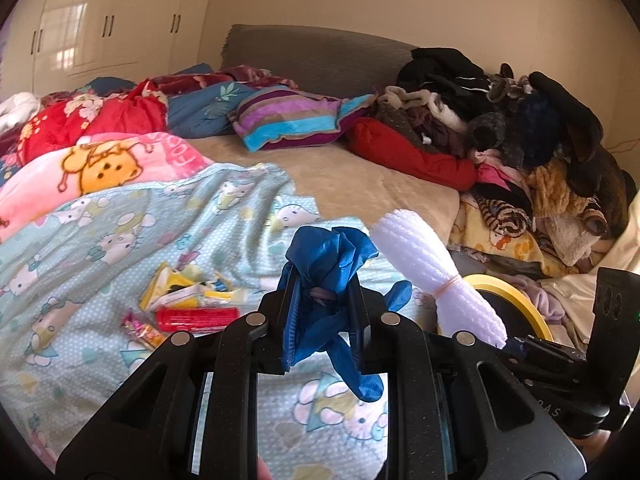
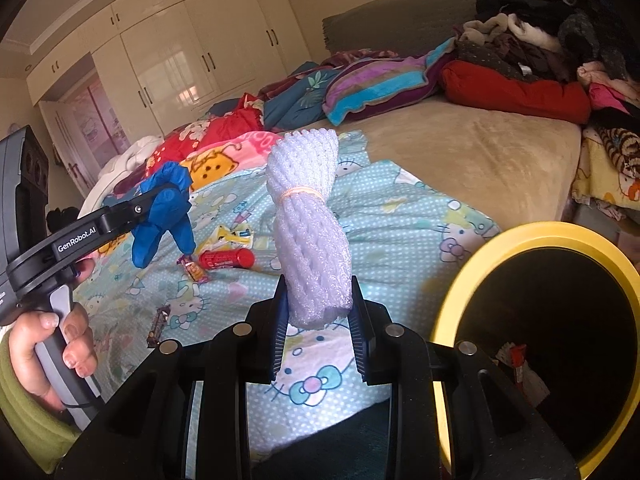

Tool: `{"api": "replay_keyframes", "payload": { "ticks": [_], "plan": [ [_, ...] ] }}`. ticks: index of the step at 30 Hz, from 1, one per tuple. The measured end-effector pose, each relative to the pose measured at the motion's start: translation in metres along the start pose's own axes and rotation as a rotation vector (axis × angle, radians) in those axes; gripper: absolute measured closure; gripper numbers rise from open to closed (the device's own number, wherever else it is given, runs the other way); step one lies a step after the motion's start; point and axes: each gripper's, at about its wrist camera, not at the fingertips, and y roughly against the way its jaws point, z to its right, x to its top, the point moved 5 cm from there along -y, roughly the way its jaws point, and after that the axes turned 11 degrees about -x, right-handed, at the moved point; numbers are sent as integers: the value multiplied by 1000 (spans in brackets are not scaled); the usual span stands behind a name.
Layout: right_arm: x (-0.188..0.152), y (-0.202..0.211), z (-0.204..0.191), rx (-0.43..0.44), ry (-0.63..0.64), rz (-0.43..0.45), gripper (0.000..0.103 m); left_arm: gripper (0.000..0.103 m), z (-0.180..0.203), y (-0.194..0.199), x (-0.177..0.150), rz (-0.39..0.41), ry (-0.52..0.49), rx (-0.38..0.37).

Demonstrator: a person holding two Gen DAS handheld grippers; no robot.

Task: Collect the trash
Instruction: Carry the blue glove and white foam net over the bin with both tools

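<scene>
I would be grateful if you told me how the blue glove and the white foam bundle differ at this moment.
The blue glove is thin, crumpled and limp, its ends drooping below the left hand-held gripper. The white foam bundle is thick, ribbed and stiff, standing upright in the right hand-held gripper, tied with a rubber band. Both are clamped, held above the bed.

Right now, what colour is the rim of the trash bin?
Yellow. The trash bin rim shows best in the right wrist view, with a dark inside.
</scene>
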Motion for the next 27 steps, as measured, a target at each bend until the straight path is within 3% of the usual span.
{"api": "replay_keyframes", "payload": {
  "ticks": [27],
  "plan": [
    [-15, 39, 68, -98, -50, 59, 76, 88, 79, -27, -9, -18, -77, -89]
  ]
}}
